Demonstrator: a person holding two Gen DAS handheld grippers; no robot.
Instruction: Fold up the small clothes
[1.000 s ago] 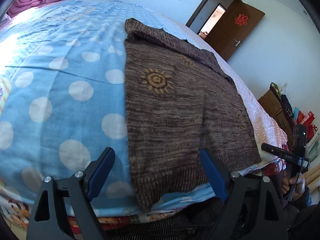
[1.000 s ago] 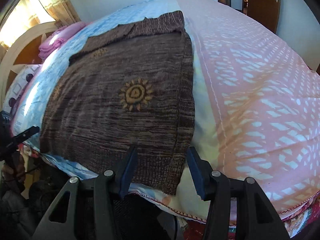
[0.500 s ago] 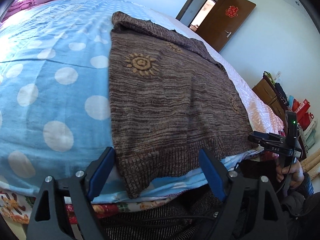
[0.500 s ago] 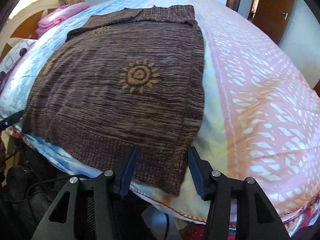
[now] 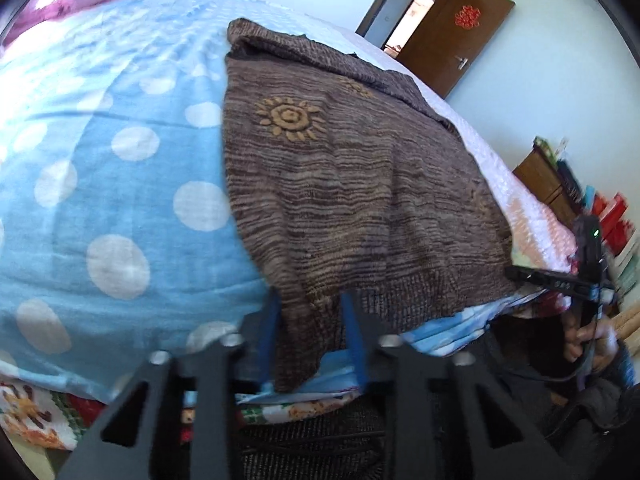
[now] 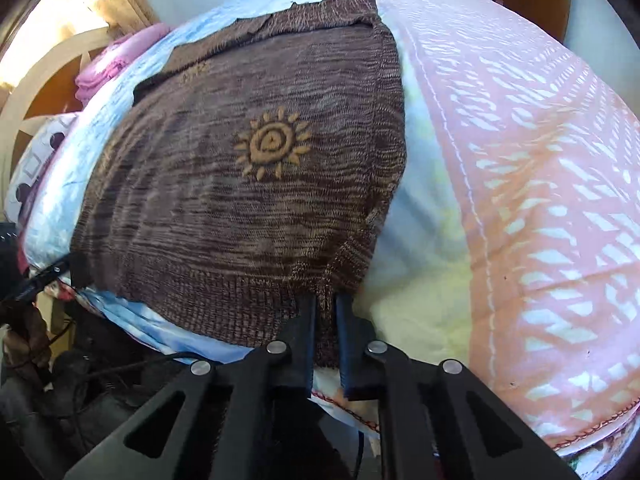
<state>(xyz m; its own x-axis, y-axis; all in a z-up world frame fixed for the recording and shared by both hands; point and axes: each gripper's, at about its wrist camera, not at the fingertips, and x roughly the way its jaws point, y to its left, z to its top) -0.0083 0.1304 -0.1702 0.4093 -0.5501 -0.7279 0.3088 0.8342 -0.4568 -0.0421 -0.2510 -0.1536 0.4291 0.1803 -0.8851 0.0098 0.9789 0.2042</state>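
A brown knit sweater (image 5: 352,184) with orange sun motifs lies flat on the bed, its ribbed hem hanging over the near edge. It fills the middle of the right wrist view (image 6: 248,184) too. My left gripper (image 5: 312,320) has its blue jaws closed in on the hem's left corner, with a fold of knit between them. My right gripper (image 6: 325,312) is shut on the hem's right corner, and the fabric there is bunched and lifted. The right gripper also shows at the far right of the left wrist view (image 5: 560,280).
The bed has a blue polka-dot sheet (image 5: 120,184) on the left and a pink patterned quilt (image 6: 540,168) on the right. Pink bedding (image 6: 116,64) and a wooden headboard (image 6: 44,80) are at the far end. A brown door (image 5: 460,36) and a cluttered cabinet (image 5: 560,188) stand beyond.
Both grippers moved in to the sweater's hem and closed: the left from wide open onto the left corner, the right from open onto the right corner, which now puckers.
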